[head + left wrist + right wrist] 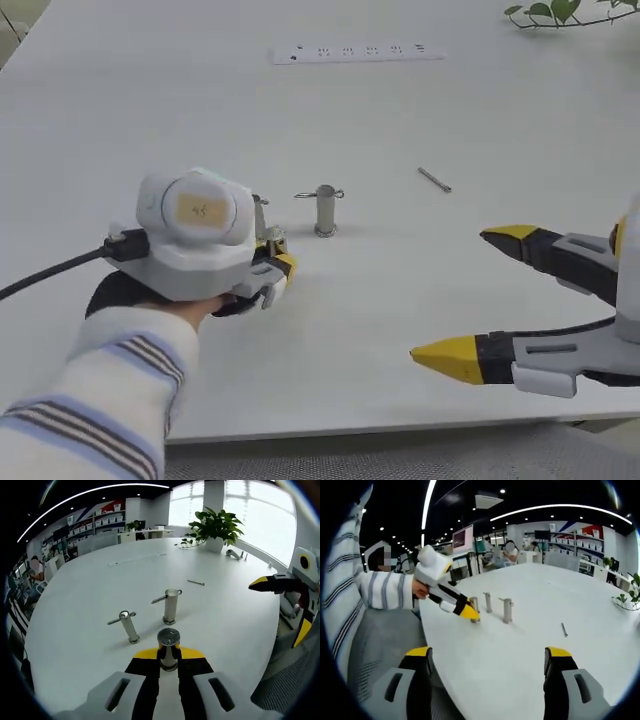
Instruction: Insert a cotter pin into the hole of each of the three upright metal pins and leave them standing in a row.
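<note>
A white power strip (357, 52) is lying flat toward the far edge of a broad white table (150, 110), with a leafy vine (560, 12) trailing onto the tabletop at the far right corner. A potted plant (215, 527) is standing at the table's end before bright windows (250, 502), and shelving (100, 517) is lining a wall nearby. Curved ceiling lights (560, 506) are glowing over the office beyond, while a grey mesh chair (380, 645) is sitting just beside the table's edge.
</note>
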Demonstrator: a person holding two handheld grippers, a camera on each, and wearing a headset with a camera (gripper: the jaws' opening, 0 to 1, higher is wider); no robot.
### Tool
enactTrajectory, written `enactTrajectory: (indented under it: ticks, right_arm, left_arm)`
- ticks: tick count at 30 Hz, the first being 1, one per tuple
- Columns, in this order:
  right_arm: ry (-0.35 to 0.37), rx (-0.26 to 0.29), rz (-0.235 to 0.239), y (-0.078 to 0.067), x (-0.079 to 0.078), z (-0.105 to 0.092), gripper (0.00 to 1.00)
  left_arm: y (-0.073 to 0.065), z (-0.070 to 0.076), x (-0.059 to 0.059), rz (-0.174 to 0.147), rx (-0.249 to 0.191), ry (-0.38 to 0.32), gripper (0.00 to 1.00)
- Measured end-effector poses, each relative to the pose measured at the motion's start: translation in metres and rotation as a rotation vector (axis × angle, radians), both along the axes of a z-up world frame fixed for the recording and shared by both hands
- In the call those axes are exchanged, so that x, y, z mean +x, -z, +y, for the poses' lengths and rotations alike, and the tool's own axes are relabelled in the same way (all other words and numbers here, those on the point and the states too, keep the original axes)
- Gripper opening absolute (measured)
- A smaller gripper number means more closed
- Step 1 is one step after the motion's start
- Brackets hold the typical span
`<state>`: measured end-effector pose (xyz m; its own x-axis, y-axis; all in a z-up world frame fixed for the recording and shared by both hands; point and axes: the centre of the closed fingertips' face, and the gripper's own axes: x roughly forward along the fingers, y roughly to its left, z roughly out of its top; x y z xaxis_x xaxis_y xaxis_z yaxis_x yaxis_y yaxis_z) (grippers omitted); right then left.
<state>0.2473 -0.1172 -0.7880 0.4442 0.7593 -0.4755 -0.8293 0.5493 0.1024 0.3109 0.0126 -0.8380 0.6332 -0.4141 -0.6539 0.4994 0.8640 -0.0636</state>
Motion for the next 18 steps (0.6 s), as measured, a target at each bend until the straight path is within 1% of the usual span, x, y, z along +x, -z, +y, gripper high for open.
enactTrajectory:
  ticks: [3, 5, 9, 11, 15, 16, 18]
  right_arm:
    - [0.003, -0.003, 0.002, 0.0021, -0.0001, -0.0002, 0.96]
    - [0.012, -0.003, 0.008, 0.0034, 0.0005, -0.0006, 0.99]
    - [0.015, -0.004, 0.015, 0.0041, 0.0003, -0.0014, 1.0]
    - [0.014, -0.005, 0.017, 0.0042, -0.0003, -0.0016, 1.0]
    - [0.019, -0.005, 0.019, 0.0044, -0.0009, -0.0027, 1.0]
    - [0.02, -0.006, 0.019, 0.0046, -0.001, -0.0029, 1.0]
    - [0.022, -0.01, 0.02, 0.0056, -0.0013, -0.0035, 1.0]
  left_arm:
    - [0.003, -0.0028, 0.0, -0.006, 0.0, 0.006, 0.11]
    - [0.0058, -0.0038, 0.0005, -0.003, 0.003, 0.008, 0.11]
    - [0.0096, -0.0052, 0.0007, -0.002, 0.005, 0.006, 0.11]
    - [0.0099, -0.0042, 0.002, -0.012, 0.008, -0.005, 0.11]
    - [0.0091, -0.0055, 0.0037, -0.013, -0.019, -0.019, 0.11]
    - [0.0094, -0.0056, 0.0043, -0.015, -0.019, -0.021, 0.11]
    - [0.0099, -0.0058, 0.0062, -0.03, -0.005, -0.013, 0.11]
